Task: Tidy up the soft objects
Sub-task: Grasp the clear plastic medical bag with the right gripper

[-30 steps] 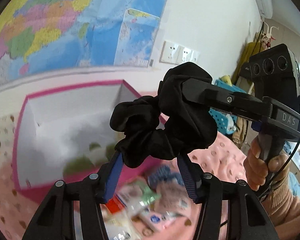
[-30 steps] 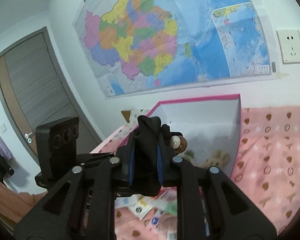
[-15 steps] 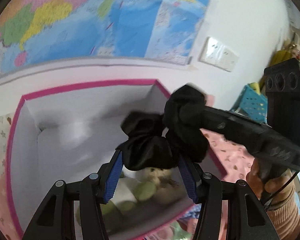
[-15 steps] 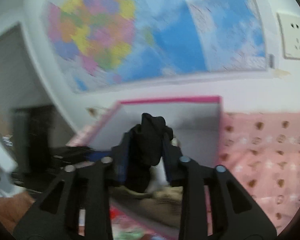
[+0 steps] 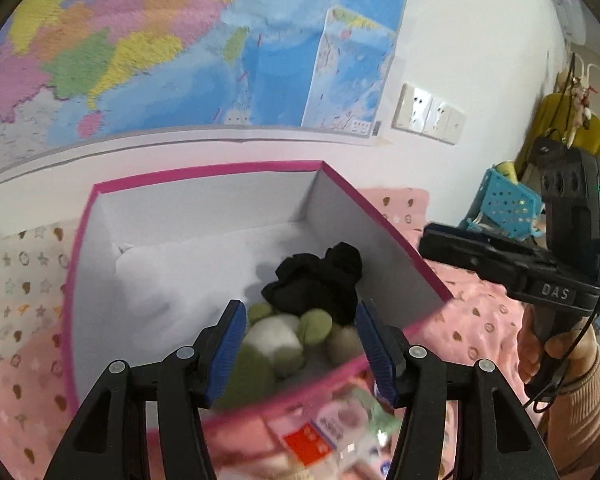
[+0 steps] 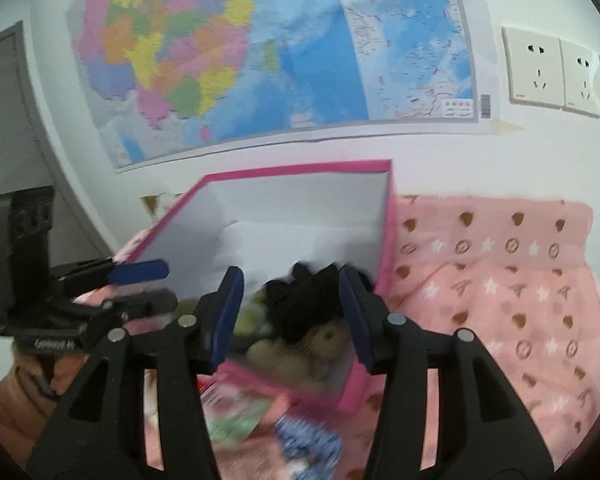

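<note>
A black scrunchie [image 5: 316, 280] lies loose inside the pink-rimmed white box [image 5: 204, 176], on top of green and white plush toys [image 5: 276, 336]. My left gripper [image 5: 300, 312] hangs over the box's near edge, its jaws opening and the blue pads clear of the fabric. In the right wrist view the scrunchie [image 6: 300, 300] rests below and between the spread pads of my right gripper [image 6: 292, 280], whose jaws are opening too, and nothing is pressed. A brown plush [image 6: 328, 336] sits beside it in the box [image 6: 300, 168]. The left gripper [image 6: 156, 286] shows at the left.
The box stands on a pink patterned blanket [image 6: 500, 280] against a wall with a large map. Blurred packets [image 5: 328, 432] lie in front of the box. A blue perforated basket [image 5: 504, 208] is at the far right, and a grey door [image 6: 4, 120] at the left.
Both grippers held the scrunchie stretched between them. They carried it over the box and opened, and it dropped onto the plush toys. The right gripper has drawn away to the right.
</note>
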Demonstrator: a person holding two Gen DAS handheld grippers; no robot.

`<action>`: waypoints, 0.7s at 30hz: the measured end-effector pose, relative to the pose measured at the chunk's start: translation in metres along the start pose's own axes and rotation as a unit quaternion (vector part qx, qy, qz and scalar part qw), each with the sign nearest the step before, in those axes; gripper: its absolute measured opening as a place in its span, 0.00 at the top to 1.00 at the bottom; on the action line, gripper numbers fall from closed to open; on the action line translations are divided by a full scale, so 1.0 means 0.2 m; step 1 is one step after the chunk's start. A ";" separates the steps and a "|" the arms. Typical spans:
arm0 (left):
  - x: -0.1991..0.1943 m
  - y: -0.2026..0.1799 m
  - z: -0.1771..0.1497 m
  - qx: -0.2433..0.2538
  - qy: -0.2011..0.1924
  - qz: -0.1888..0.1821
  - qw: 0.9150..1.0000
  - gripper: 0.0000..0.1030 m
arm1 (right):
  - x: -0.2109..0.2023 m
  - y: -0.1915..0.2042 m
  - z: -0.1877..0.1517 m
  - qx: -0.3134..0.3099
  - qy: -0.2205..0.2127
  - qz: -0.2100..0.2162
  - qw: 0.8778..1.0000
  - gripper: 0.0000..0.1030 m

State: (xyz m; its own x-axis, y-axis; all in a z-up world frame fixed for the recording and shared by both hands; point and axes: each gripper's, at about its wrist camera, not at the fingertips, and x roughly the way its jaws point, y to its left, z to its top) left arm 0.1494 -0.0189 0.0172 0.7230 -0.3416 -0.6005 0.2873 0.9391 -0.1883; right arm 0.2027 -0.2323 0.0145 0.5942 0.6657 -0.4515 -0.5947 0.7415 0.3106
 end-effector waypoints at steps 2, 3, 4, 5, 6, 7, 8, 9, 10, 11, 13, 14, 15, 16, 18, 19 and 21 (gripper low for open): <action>-0.07 0.01 -0.04 0.001 -0.004 -0.005 1.000 0.40 | -0.03 0.04 -0.05 0.001 0.007 0.023 1.000 0.50; -0.09 0.02 -0.06 -0.002 -0.005 -0.004 1.000 0.40 | -0.04 0.06 -0.07 -0.001 0.011 0.030 0.999 0.50; -0.11 0.03 -0.08 -0.005 -0.006 -0.001 1.000 0.39 | -0.04 0.08 -0.10 -0.001 0.017 0.036 0.999 0.50; -0.13 0.04 -0.10 -0.008 -0.007 -0.001 1.000 0.39 | -0.05 0.10 -0.13 0.000 0.024 0.046 0.999 0.50; -0.15 0.05 -0.12 -0.012 -0.007 0.000 1.000 0.39 | -0.05 0.12 -0.16 -0.002 0.029 0.054 0.998 0.50; -0.17 0.07 -0.14 -0.017 -0.006 0.003 1.000 0.39 | -0.05 0.15 -0.19 -0.004 0.035 0.064 0.997 0.50; -0.18 0.08 -0.16 -0.020 -0.004 0.008 1.000 0.39 | -0.04 0.18 -0.21 -0.007 0.043 0.073 0.996 0.50; -0.20 0.10 -0.19 -0.026 -0.003 0.013 1.000 0.39 | -0.03 0.21 -0.24 -0.013 0.050 0.081 0.995 0.50; -0.21 0.12 -0.22 -0.032 -0.001 0.016 0.999 0.39 | -0.02 0.25 -0.27 -0.020 0.056 0.089 0.994 0.50; -0.23 0.14 -0.25 -0.039 0.001 0.019 0.999 0.38 | -0.01 0.29 -0.29 -0.028 0.065 0.095 0.993 0.50; -0.26 0.19 -0.33 -0.067 0.006 0.021 0.997 0.38 | 0.02 0.35 -0.34 -0.042 0.080 0.105 0.990 0.50; -0.27 0.21 -0.37 -0.079 0.009 0.022 0.997 0.38 | 0.05 0.38 -0.36 -0.047 0.087 0.114 0.989 0.50; -0.29 0.23 -0.40 -0.088 0.009 0.026 0.996 0.38 | 0.08 0.42 -0.38 -0.051 0.096 0.124 0.986 0.50; -0.31 0.24 -0.45 -0.098 0.009 0.032 0.995 0.38 | 0.11 0.44 -0.39 -0.054 0.103 0.129 0.985 0.50; -0.35 0.27 -0.52 -0.118 0.008 0.035 0.992 0.38 | 0.19 0.49 -0.41 -0.060 0.120 0.136 0.982 0.50; -0.38 0.28 -0.55 -0.125 0.008 0.035 0.992 0.38 | 0.21 0.51 -0.42 -0.062 0.125 0.140 0.980 0.48; -0.42 0.29 -0.61 -0.128 0.007 0.048 0.991 0.37 | 0.28 0.53 -0.43 -0.065 0.133 0.138 0.979 0.39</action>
State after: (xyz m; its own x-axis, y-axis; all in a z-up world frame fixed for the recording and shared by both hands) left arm 0.0285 0.0686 -0.0376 0.7298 -0.2511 -0.6359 0.0474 0.9464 -0.3194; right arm 0.1257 -0.1231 -0.0495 0.2495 0.7806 -0.5731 -0.7869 0.5084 0.3497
